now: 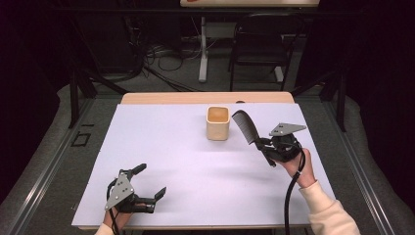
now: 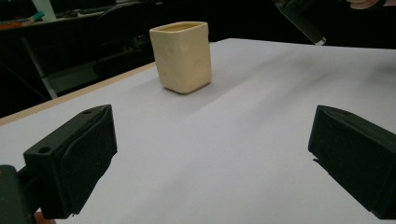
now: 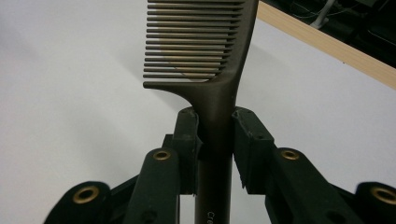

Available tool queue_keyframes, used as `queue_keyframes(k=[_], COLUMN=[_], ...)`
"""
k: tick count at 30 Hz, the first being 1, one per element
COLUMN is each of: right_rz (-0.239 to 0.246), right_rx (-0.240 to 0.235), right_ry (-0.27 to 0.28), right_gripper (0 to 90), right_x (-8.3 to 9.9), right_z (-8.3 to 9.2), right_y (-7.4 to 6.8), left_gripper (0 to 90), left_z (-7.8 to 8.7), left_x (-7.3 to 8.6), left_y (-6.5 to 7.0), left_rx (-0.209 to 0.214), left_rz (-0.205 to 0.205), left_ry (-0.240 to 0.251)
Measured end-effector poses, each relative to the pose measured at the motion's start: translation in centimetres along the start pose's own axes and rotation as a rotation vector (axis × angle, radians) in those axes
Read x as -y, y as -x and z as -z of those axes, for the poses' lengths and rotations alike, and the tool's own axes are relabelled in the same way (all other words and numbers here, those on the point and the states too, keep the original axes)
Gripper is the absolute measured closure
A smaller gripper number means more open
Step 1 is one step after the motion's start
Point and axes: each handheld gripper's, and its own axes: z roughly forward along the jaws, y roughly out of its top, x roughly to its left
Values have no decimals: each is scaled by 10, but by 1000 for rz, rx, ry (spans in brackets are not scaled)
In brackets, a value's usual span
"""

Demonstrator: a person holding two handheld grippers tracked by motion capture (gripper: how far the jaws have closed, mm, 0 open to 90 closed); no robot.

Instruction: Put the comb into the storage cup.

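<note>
Both grippers are busy—the right gripper (image 1: 268, 145) pinches the comb (image 1: 244, 126) aloft beside the cup (image 1: 218, 123), likely lowering it inside next—while the left gripper (image 1: 150, 181) rests spread wide.

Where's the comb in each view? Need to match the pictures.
High view: the comb sits right of centre, held up by the right tongs, just right of the cream cup.
Left gripper view: its handle end is at the top right, above the white table cover.
Right gripper view: upright in the centre, handle clamped, teeth pointing left.
Shared landmark: the table's wooden far edge.
</note>
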Motion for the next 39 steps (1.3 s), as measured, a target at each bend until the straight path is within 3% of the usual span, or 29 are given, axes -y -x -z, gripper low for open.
queue_keyframes(k=[39], right_rz=[-6], right_rx=[26], right_ry=[74], right_gripper=[720], right_x=[-35], right_z=[-11], right_y=[2], left_gripper=[14], left_z=[-1], left_x=[0], left_y=[0], left_rx=[2], left_rz=[-1], left_ry=[3])
